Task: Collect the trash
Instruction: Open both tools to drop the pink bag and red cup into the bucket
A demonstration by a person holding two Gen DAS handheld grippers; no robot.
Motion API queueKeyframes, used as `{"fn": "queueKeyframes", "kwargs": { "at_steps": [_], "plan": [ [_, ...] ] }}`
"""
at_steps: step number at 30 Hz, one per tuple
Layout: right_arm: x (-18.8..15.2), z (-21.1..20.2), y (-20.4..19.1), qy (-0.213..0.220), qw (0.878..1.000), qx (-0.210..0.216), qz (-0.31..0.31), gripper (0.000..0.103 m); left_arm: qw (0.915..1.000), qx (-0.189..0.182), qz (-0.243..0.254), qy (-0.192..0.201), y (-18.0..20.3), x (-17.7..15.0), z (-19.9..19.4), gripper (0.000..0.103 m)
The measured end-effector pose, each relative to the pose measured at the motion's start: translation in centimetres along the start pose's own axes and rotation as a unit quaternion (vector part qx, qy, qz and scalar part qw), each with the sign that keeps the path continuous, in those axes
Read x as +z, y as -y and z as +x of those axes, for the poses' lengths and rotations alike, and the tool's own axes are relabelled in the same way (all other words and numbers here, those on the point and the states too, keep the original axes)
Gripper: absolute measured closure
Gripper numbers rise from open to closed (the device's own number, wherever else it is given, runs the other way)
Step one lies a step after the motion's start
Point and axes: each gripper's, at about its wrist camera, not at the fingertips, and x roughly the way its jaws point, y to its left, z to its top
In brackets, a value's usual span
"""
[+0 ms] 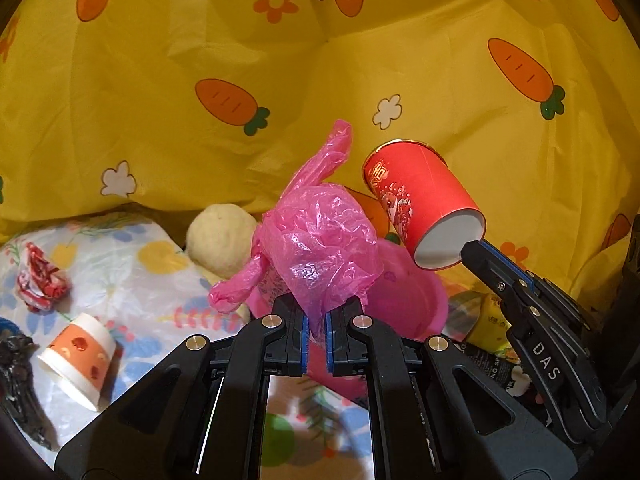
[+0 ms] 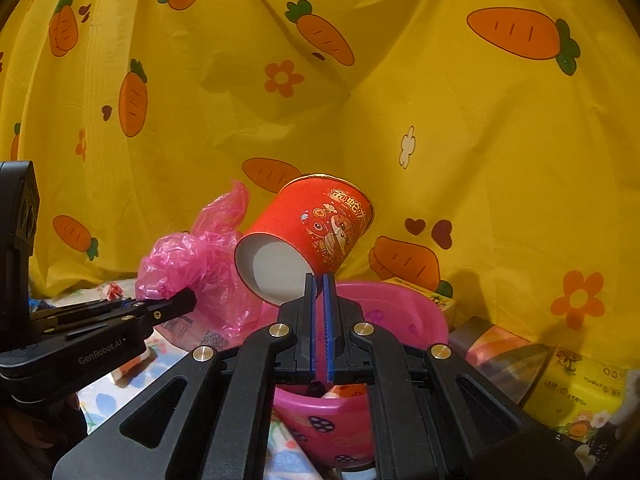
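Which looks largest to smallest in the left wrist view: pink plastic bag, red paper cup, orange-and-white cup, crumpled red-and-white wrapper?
1. pink plastic bag
2. red paper cup
3. orange-and-white cup
4. crumpled red-and-white wrapper

The bag is nearest the camera, which inflates it; the last two look close in size.

Light: warm and fairly dim, the yellow carrot-print cloth (image 1: pixel 320 80) tinting everything amber.
Shadows: soft ones lie in the cloth's folds; a darker patch sits behind the pink basin (image 2: pixel 400 312) in the right wrist view.
Glare: small highlights glint on the crumpled pink plastic bag (image 1: pixel 320 248) and along the red paper cup (image 2: pixel 320 232) rim.
Distortion: strong fisheye bending, black vignette in every corner.
Focus: centre is sharp; clutter near the lower edges goes soft.
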Motion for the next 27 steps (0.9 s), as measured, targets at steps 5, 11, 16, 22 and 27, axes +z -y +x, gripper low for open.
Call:
{"fn": "queueKeyframes", "kwargs": {
  "at_steps": [5,11,16,22,27],
  "plan": [
    [-0.4,0.9,1.4,-0.011,1.0,-0.013,0.009,0.099,0.9995,-0.024,-0.001,-0.02,0.5,0.0,2.6,0.098],
    [-0.4,1.8,1.8,-0.017,1.0,-0.017,0.011,0.099,0.9983,-0.039,-0.014,-0.04,0.5,-0.2,5.0,0.098],
    [-0.5,2.5,2.0,-0.026,0.999,-0.016,0.017,0.099,0.9977,-0.034,-0.026,-0.052,-0.2,-0.8,5.8,0.034],
    [-1.1,4.3,2.0,-0.05,0.999,-0.016,0.015,0.092,0.997,0.007,-0.074,-0.022,-3.4,-1.3,2.8,0.022],
    [-1.7,4.1,2.0,-0.051,0.998,-0.021,0.027,0.042,0.9956,0.058,-0.072,0.014,-4.8,-1.8,-1.2,0.017]
  ]
}}
